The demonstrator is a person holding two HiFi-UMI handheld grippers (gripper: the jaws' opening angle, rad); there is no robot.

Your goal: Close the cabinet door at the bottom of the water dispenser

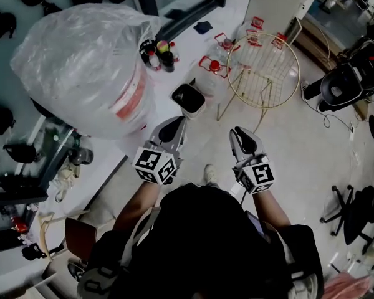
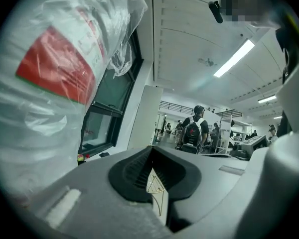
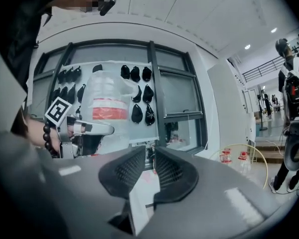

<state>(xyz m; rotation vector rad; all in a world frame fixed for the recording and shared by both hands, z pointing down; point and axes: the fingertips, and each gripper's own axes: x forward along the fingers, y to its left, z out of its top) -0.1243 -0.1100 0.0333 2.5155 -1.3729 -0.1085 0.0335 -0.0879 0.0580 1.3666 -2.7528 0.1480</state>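
The water dispenser's big bottle, wrapped in a clear plastic bag (image 1: pixel 87 67) with a red label, fills the upper left of the head view. The dispenser body and its bottom cabinet door are hidden under it. My left gripper (image 1: pixel 172 129) is held level just right of the bag, shut with nothing between its pads (image 2: pixel 152 151). The bag (image 2: pixel 55 63) looms at its left. My right gripper (image 1: pixel 243 136) is beside it, a narrow gap between its empty jaws (image 3: pixel 150 153). In the right gripper view the bagged bottle (image 3: pixel 108 103) and the left gripper (image 3: pixel 89 128) stand ahead at left.
A small black bin (image 1: pixel 188 98) sits on the floor ahead of the grippers. A gold wire round frame (image 1: pixel 262 67) and red-capped water bottles (image 1: pixel 221 61) lie beyond. A black machine (image 1: pixel 349 80) and an office chair base (image 1: pixel 355 210) stand at right. A person with a backpack (image 2: pixel 193 133) is far off.
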